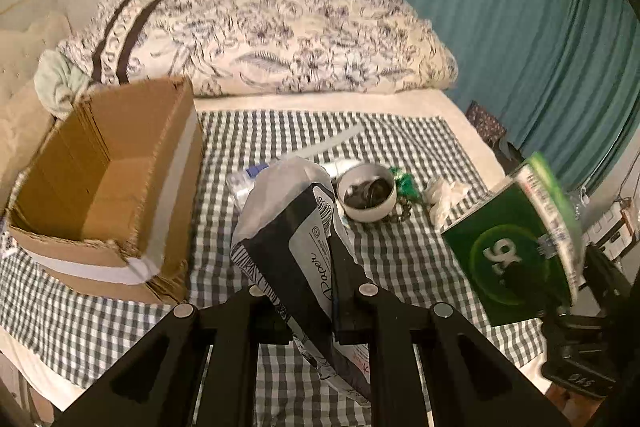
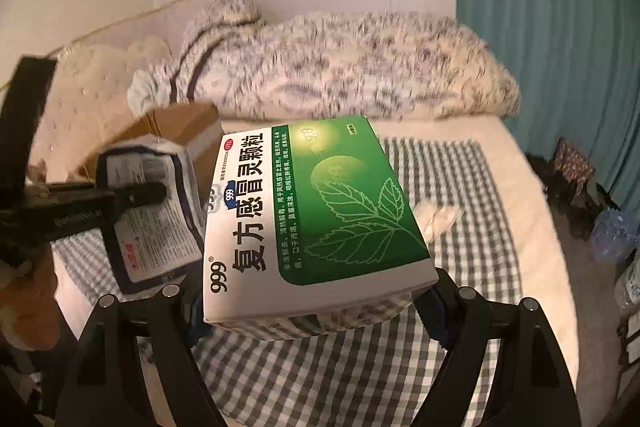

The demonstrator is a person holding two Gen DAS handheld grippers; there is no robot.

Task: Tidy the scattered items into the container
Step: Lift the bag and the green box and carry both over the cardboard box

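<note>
Left hand-held gripper (image 1: 310,291) pinches a crinkly black-and-white plastic packet (image 1: 294,227); right hand-held gripper (image 2: 316,301), jaws wide, clamps a green-and-white cardboard medicine box (image 2: 316,211).

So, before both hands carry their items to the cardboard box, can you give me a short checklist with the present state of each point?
1. Left gripper shut on the black-and-white packet: ok.
2. Right gripper clamped on the green medicine box, a finger at each end: ok.
3. Both items lifted clear of the checked cloth: ok.
4. Cardboard box open on top, with room inside: ok.
5. The two grippers apart from each other: ok, but close.
6. White bowl and the small items beside it in the box: not ok.
</note>
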